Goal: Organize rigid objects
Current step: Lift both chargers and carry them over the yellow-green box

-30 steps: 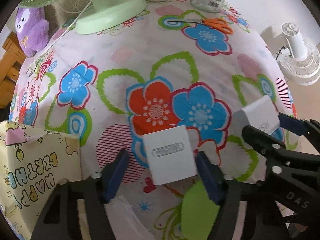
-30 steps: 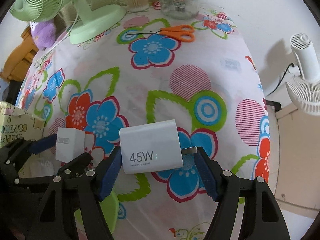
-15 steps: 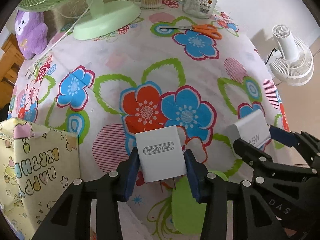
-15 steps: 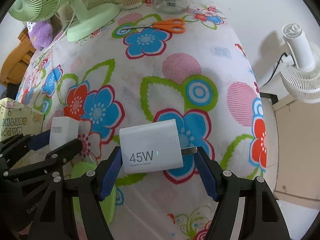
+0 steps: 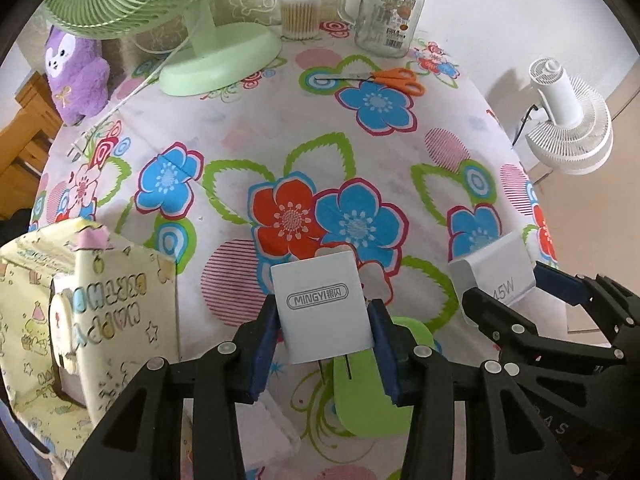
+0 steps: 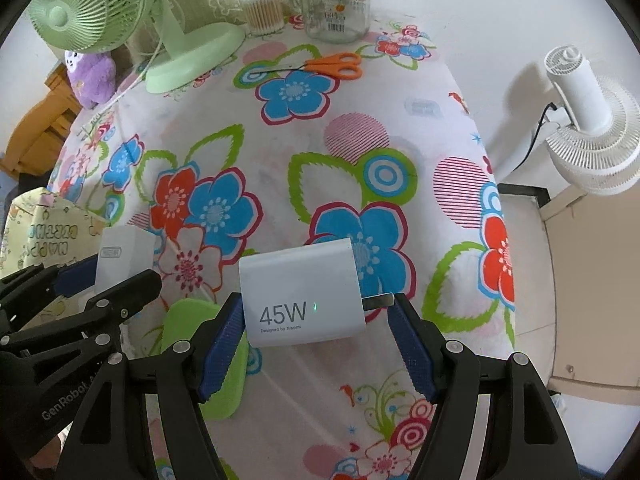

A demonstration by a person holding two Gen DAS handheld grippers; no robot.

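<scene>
Left tool (image 5: 323,322) now clamped on MINGYI charger (image 5: 323,306), lifted; right tool (image 6: 318,334) clamps 45W charger (image 6: 302,294) above desk (image 6: 360,128).

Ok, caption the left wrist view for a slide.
Left gripper clamps white MINGYI charger above floral tablecloth; right gripper holds 45W charger.

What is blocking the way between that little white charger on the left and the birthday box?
Nothing visible does. The left gripper holds the MINGYI charger above the tablecloth, and the birthday box sits to its left with its top open. Only bare cloth lies between them.
</scene>
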